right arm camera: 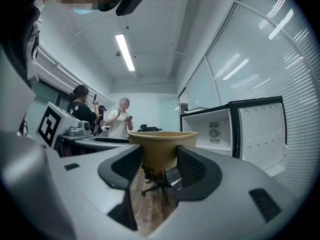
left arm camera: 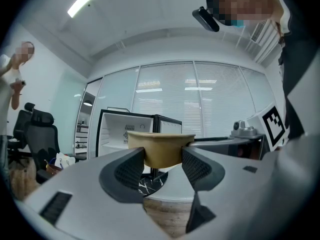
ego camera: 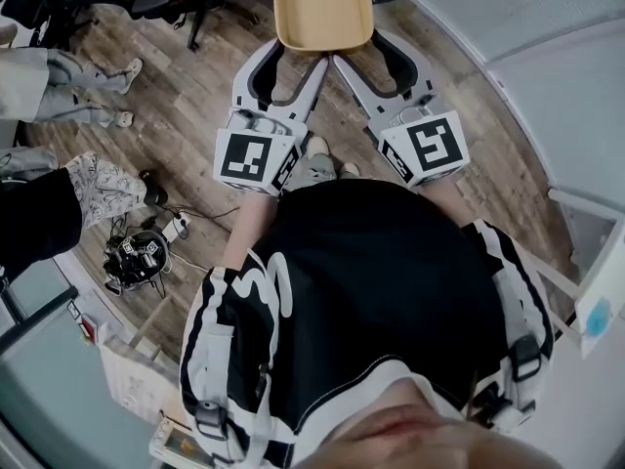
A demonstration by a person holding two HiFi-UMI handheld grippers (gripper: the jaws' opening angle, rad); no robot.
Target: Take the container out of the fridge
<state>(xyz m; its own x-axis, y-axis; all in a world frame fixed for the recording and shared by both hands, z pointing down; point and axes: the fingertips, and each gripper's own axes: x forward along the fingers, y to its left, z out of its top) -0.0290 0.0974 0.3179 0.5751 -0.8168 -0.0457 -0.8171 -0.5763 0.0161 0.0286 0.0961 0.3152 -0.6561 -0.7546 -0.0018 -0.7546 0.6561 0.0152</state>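
Observation:
A tan, open-topped container (ego camera: pixel 322 8) is held out in front of me over the wooden floor, gripped from two sides. My left gripper (ego camera: pixel 289 64) is shut on its left part and my right gripper (ego camera: pixel 369 63) on its right part. In the left gripper view the container (left arm camera: pixel 161 148) sits clamped between the two dark pads of the left gripper (left arm camera: pixel 162 165). The right gripper view shows the same container (right arm camera: pixel 161 149) pinched by the right gripper (right arm camera: pixel 160 165). A small white fridge (left arm camera: pixel 125 131) stands with its door open behind the container; the fridge (right arm camera: pixel 227 130) also appears at the right.
Two people (right arm camera: pixel 120 118) stand at the far end of the room. A black office chair (left arm camera: pixel 37 134) is at the left, another person's legs (ego camera: pixel 78 76) and a bundle of cables with a device (ego camera: pixel 137 254) lie on the floor to my left. A glass wall with blinds (left arm camera: pixel 200 99) is behind the fridge.

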